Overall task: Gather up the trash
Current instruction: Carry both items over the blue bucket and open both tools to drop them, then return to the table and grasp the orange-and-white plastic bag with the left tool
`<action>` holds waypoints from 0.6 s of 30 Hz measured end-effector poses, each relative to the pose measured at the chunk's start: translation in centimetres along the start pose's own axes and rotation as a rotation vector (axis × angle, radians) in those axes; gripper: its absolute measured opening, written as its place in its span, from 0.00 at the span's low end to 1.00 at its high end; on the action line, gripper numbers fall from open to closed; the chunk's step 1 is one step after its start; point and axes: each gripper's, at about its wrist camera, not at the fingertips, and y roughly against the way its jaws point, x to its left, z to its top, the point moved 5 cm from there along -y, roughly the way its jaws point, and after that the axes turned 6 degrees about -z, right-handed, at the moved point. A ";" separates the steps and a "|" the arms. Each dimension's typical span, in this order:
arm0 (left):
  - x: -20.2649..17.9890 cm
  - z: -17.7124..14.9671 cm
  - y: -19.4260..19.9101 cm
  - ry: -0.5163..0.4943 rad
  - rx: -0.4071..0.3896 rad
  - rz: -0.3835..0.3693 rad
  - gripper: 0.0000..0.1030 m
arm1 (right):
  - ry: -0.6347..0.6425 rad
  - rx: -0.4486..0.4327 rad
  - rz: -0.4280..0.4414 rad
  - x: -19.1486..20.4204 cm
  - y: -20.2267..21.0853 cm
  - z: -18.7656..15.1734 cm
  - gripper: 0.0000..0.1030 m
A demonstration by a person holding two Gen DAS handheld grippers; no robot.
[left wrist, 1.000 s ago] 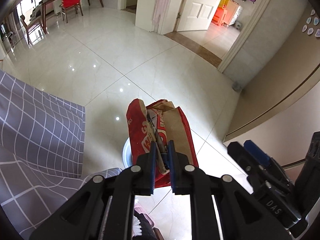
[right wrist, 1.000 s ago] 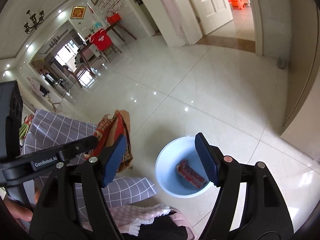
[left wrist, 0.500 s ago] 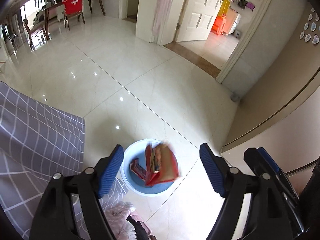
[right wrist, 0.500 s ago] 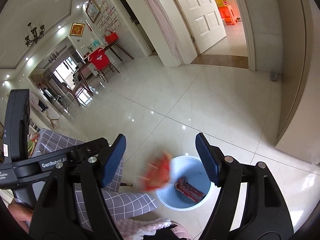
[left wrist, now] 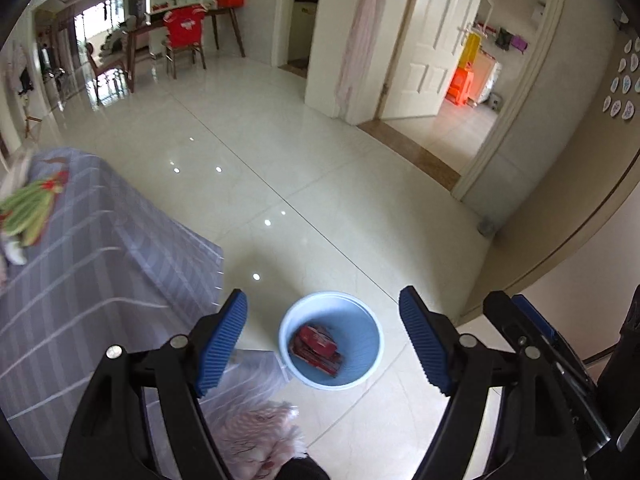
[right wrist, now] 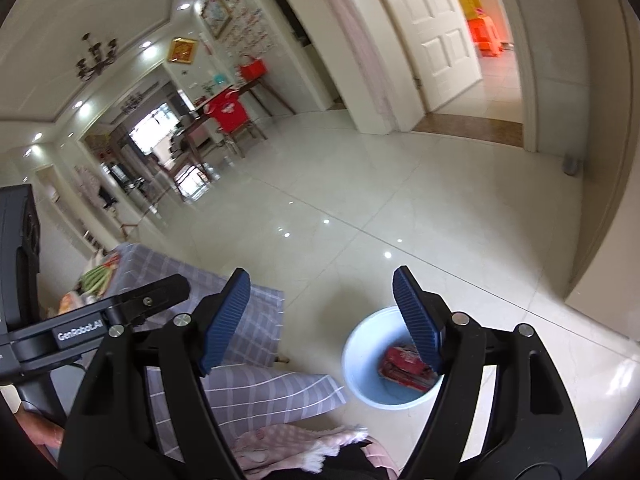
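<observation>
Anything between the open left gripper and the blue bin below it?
Nothing: in the left wrist view the left gripper frames the blue bin, red wrappers inside.

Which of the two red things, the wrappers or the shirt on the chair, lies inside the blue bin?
The red wrappers lie inside the blue bin. The red shirt hangs on a far chair.

One blue bin (left wrist: pixel 332 340) sits lower centre, with red wrappers (left wrist: pixel 316 346) inside, number unclear. Two grippers, left (left wrist: pixel 323 342) and right (right wrist: pixel 322 320). One checked worktop (left wrist: pixel 80 280).
</observation>
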 end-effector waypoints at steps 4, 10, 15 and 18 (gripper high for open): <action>3.6 -0.3 4.9 0.015 -0.066 0.081 0.74 | 0.061 0.004 0.077 5.1 0.9 -0.2 0.72; 11.4 -1.2 12.8 0.057 -0.175 0.224 0.79 | 0.172 0.030 0.217 14.5 1.7 -1.7 0.73; 18.8 -2.2 16.5 0.125 -0.199 0.327 0.84 | 0.267 0.072 0.300 22.0 0.9 -3.6 0.73; 22.4 -2.9 16.9 0.149 -0.185 0.354 0.84 | 0.302 0.112 0.336 25.8 -0.3 -4.8 0.73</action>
